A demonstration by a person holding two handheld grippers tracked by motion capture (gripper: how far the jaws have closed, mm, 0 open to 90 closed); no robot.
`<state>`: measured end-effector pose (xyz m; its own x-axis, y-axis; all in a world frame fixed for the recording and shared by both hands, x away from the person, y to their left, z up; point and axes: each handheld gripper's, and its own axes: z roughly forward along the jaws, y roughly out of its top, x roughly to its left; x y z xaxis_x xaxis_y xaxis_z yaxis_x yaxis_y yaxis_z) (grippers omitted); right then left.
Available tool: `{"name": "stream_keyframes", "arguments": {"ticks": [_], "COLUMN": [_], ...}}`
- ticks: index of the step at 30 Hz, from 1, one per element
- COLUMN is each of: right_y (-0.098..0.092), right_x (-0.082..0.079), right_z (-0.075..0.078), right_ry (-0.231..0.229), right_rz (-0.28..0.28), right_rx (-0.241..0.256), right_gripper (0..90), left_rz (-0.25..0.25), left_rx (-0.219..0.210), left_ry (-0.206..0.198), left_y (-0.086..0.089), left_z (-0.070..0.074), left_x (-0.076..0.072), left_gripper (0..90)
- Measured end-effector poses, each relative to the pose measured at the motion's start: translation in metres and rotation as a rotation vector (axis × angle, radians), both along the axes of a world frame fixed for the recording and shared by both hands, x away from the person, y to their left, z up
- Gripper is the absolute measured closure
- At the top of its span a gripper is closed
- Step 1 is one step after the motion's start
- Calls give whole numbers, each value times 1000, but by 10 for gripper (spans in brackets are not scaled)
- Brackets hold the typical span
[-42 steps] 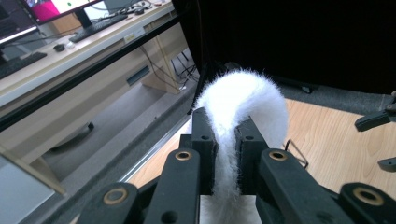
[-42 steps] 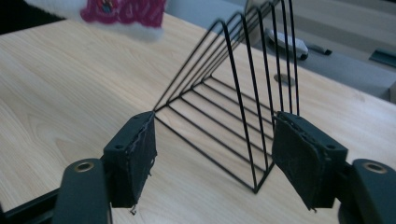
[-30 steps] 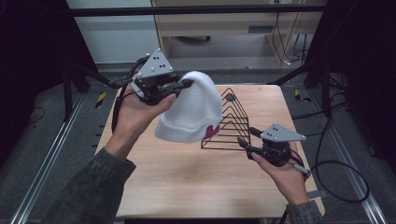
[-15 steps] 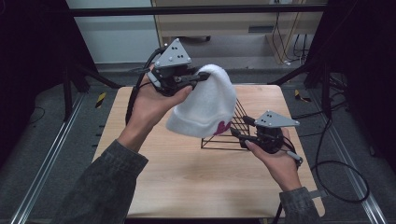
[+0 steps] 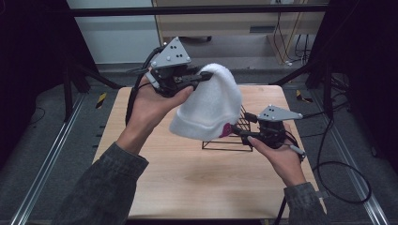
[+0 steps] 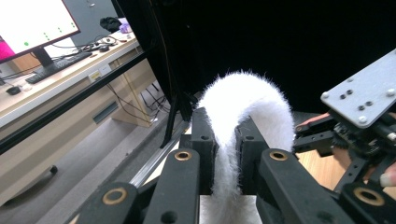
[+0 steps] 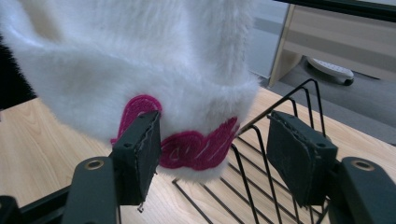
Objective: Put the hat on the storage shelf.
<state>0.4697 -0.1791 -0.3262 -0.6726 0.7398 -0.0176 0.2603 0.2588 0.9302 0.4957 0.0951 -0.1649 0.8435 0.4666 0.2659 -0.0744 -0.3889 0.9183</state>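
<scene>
So the left gripper (image 5: pixel 199 77) has its jaws pinched tight on the top of the fuzzy white hat (image 5: pixel 211 105), dangling it clear above the table (image 5: pixel 187 173). The right gripper (image 7: pixel 212 154) sits wide open, hat's pink-patched brim edge just in front, black wire rack (image 5: pixel 234 136) underneath.

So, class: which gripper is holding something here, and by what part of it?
The left gripper is shut on the white hat, pinching a fold of fabric at its top. The right gripper is open by the hat's pink-trimmed brim, holding nothing.
</scene>
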Motion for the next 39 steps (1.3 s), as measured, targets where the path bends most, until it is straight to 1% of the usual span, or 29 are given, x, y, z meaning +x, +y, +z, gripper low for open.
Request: {"name": "stream_keyframes", "arguments": {"ticks": [3, 4, 5, 7, 8, 11, 15, 17, 18, 22, 26, 28, 30, 31, 34, 39], "right_y": [1, 1, 2, 4, 5, 9, 15, 17, 19, 22, 22, 18, 13, 10, 3, -7], "right_x": [5, 6, 8, 13, 15, 22, 22, 21, 19, 16, 12, 8, 6, 5, 3, 2], "right_z": [2, 3, 4, 5, 6, 7, 8, 9, 10, 12, 15, 21, 26, 29, 36, 47], "right_ry": [12, 15, 21, 40, 44, 58, 39, 28, 18, -4, -17, -36, -47, -52, -65, -87], "right_rz": [25, 32, 46, 68, 76, 101, 117, 127, 127, 137, 128, 103, 87, 82, 60, 30], "right_rx": [31, 34, 54, 77, 81, 78, 58, 55, 35, 11, -5, -24, -28, -28, -36, -36], "right_gripper": [351, 351, 354, 375, 388, 519, 670, 715, 738, 783, 803, 815, 818, 820, 822, 825], "left_rz": [-7, -10, -12, -18, -22, -19, -10, -9, -4, 4, 9, 17, 18, 23, 22, 48], "left_rx": [-3, -4, -5, -18, -23, -24, -27, -27, -24, -26, -33, -43, -49, -71, -101, -129], "left_ry": [3, 7, 8, 12, 15, 13, 12, 12, 6, 3, 2, 5, 7, 13, 32, 26], "left_y": [-1, -1, -2, -3, -3, -4, -2, -1, 0, 2, 4, 5, 6, 8, 8, 6], "left_z": [1, 1, 1, 1, 1, 2, 2, 2, 2, 3, 4, 4, 5, 6, 6, 7], "left_x": [0, 1, 1, 2, 3, 4, 6, 6, 6, 4, 5, 7, 7, 10, 14, 20], "left_gripper": [814, 814, 814, 814, 814, 813, 813, 813, 813, 813, 812, 811, 810, 809, 808, 808]}}
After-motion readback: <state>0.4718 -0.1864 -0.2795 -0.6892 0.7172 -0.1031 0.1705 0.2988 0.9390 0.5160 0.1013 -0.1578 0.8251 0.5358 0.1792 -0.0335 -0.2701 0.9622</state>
